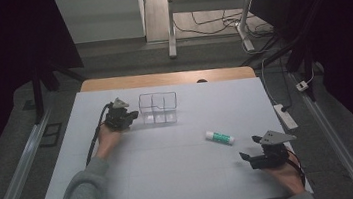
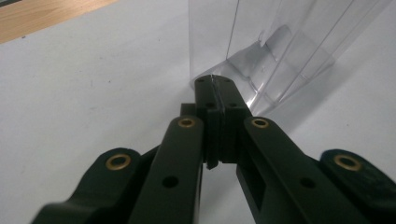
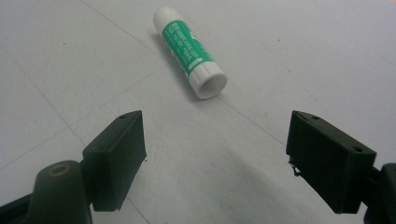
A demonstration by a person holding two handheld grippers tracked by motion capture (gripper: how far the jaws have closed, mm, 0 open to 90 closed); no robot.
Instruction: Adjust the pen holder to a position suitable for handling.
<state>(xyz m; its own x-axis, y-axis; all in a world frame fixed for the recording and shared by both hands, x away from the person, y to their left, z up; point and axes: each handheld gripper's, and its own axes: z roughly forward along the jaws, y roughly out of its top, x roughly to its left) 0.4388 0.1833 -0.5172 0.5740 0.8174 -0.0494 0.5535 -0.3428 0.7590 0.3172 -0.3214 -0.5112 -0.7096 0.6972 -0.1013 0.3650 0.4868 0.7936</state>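
The left tongs are clamped on the near wall of the clear organizer, steadying it mid-desk, while the right tongs, wide apart, face the glue stick lying ahead on the desk; next, likely advance and straddle it.

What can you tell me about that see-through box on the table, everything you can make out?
The clear organizer looks like thin transparent plastic, with inner walls dividing it into compartments; nothing shows inside them. It stands upright on the white table, toward the far side, left of centre. In the left gripper view, its walls rise straight and a stepped ridge runs along the base. The left gripper, jaws closed together, has its tips at the box's near bottom corner; whether they pinch the wall or just touch it I cannot tell.
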